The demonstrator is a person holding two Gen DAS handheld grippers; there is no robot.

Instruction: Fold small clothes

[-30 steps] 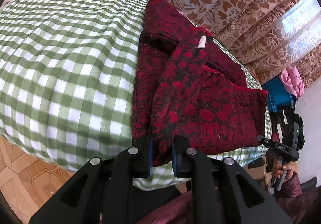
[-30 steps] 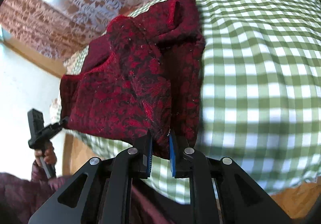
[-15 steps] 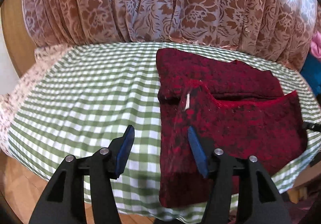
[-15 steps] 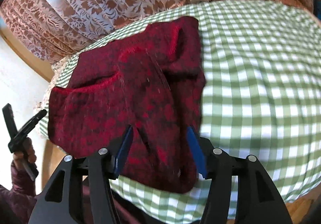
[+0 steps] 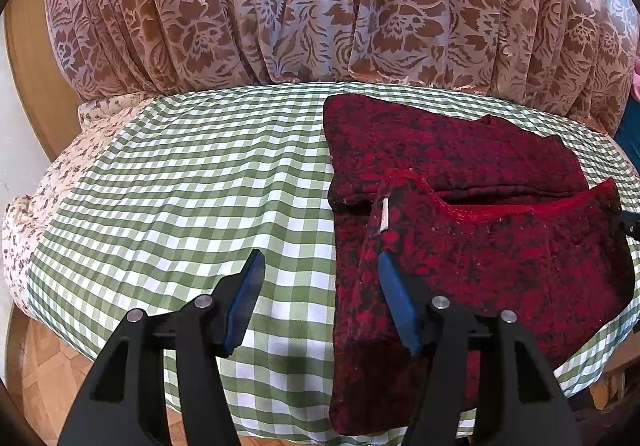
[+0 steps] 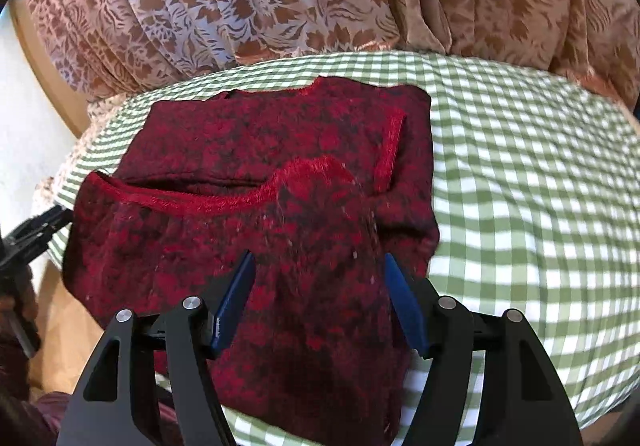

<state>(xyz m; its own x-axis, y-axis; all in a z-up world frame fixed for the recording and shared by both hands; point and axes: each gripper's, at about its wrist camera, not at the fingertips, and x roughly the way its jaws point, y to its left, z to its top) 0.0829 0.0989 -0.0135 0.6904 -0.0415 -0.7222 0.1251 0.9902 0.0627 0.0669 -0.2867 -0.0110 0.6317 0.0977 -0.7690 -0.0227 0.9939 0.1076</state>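
A dark red knitted garment with a black floral pattern [image 5: 480,254] lies folded on a table covered with a green-and-white checked cloth [image 5: 192,198], its near part draped toward the table's front edge and its far part flat near a brown-and-cream floral lace curtain [image 5: 320,6]. A brighter red trimmed edge [image 6: 208,202] curves across the top layer, and a small white label [image 5: 385,215] shows near the fold.

The left gripper [image 5: 320,290], black with blue-padded fingers [image 5: 244,294], hangs above the garment's left border with its jaws parted about halfway and nothing gripped; one pad sits over the checked cloth, the other over the red knit.

The right gripper [image 6: 320,294] hovers over the garment's near portion, its jaws widening, the blue pads [image 6: 404,306] clear of the fabric and holding nothing.

In the right wrist view, the left gripper and part of the person's hand [image 6: 16,286] appear at the far left edge, beside the garment.

A patterned beige under-cloth [image 5: 52,182] peeks out beyond the checked cover.
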